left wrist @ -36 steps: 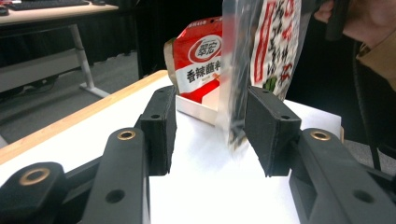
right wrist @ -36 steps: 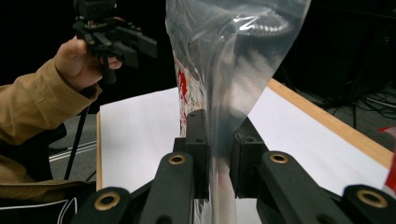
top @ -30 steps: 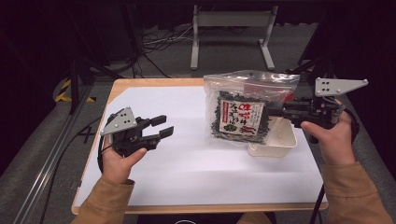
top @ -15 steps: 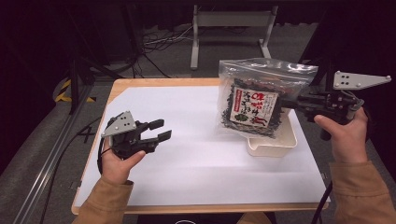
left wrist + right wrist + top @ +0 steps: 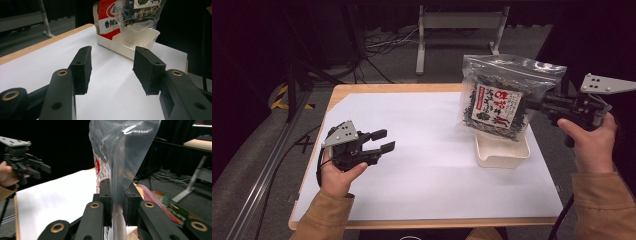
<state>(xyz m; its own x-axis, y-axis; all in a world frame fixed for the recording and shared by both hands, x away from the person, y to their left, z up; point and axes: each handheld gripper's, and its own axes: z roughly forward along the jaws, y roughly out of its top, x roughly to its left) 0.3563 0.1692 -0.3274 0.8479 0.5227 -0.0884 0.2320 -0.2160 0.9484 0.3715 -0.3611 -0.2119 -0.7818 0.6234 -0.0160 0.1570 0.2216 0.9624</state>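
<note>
gripping clear snack bag (image 5: 502, 102), right gripper (image 5: 536, 105) above tray (image 5: 502, 152)

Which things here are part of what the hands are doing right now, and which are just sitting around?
In use:
- clear seaweed bag, clamped by the right gripper and held above the tray
- white tray

Idle:
- left gripper, open, holding nothing
- red packet standing in the tray
- white sheet covering the table
</note>
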